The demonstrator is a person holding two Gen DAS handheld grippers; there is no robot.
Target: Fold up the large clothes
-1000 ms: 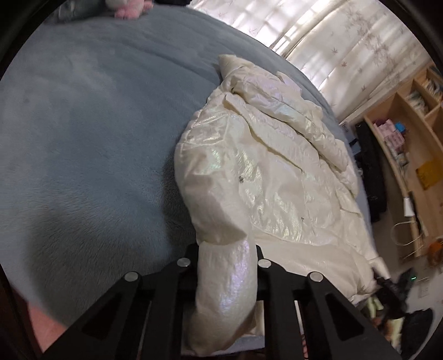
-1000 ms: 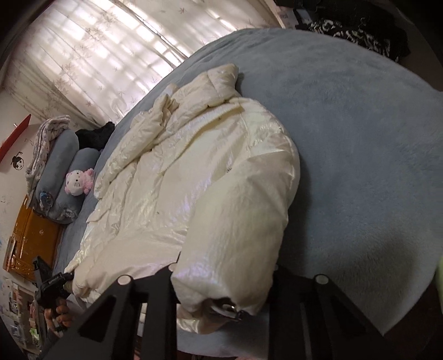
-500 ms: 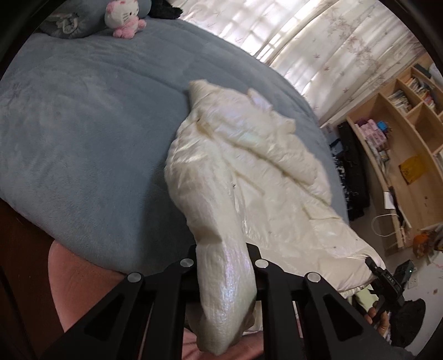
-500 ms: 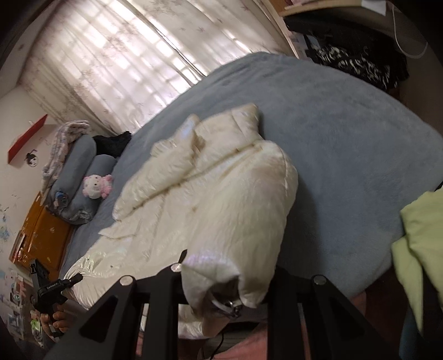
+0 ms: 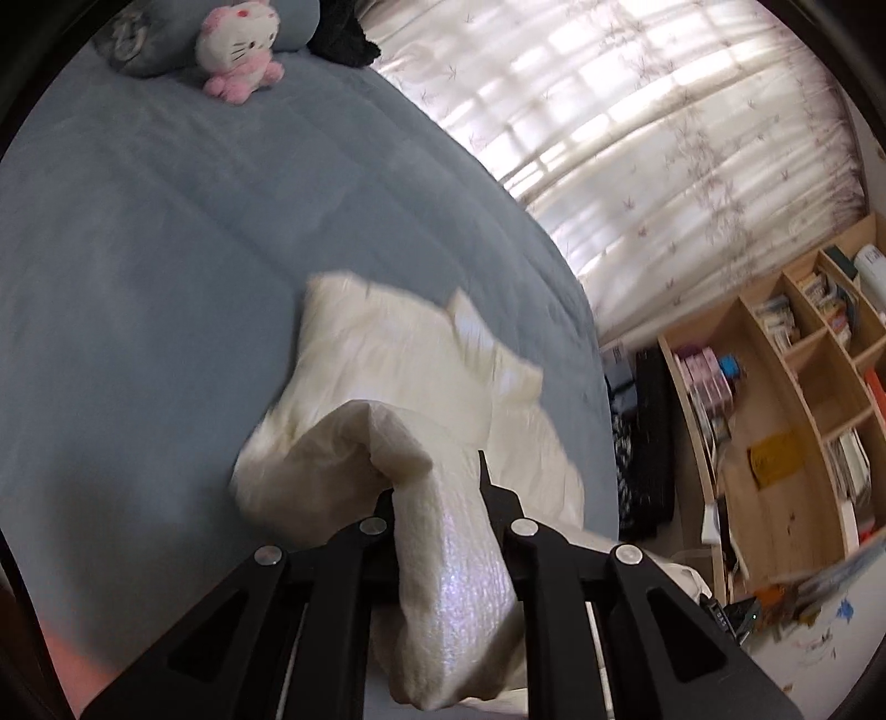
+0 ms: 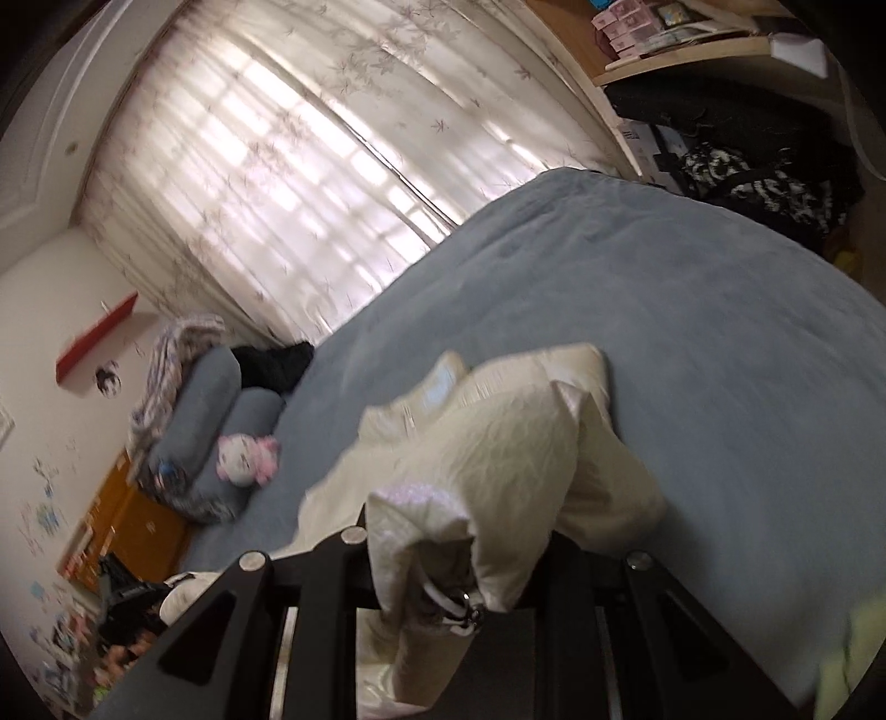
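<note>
A cream-white shiny puffer jacket (image 5: 398, 376) lies on a grey-blue bed (image 5: 138, 277), its near end lifted off the bed. My left gripper (image 5: 437, 487) is shut on a bunched fold of the jacket's near edge, which hangs down between the jaws. In the right wrist view the same jacket (image 6: 498, 443) rises from the bed (image 6: 692, 332) toward me. My right gripper (image 6: 465, 531) is shut on another bunched part of the jacket, near a metal ring (image 6: 462, 603). The far end of the jacket with the collar still rests on the bed.
A pink-and-white plush cat (image 5: 238, 50) and grey pillows (image 6: 210, 421) lie at the head of the bed. Curtained windows (image 5: 664, 144) stand behind. Wooden shelves (image 5: 803, 387) line the right side. Dark clothes (image 6: 747, 166) are piled beyond the bed. An orange cabinet (image 6: 127, 526) stands by the pillows.
Both grippers have risen and pulled back with the jacket held. The near half of the jacket has lifted off the bed and bunched up; more of the room shows.
</note>
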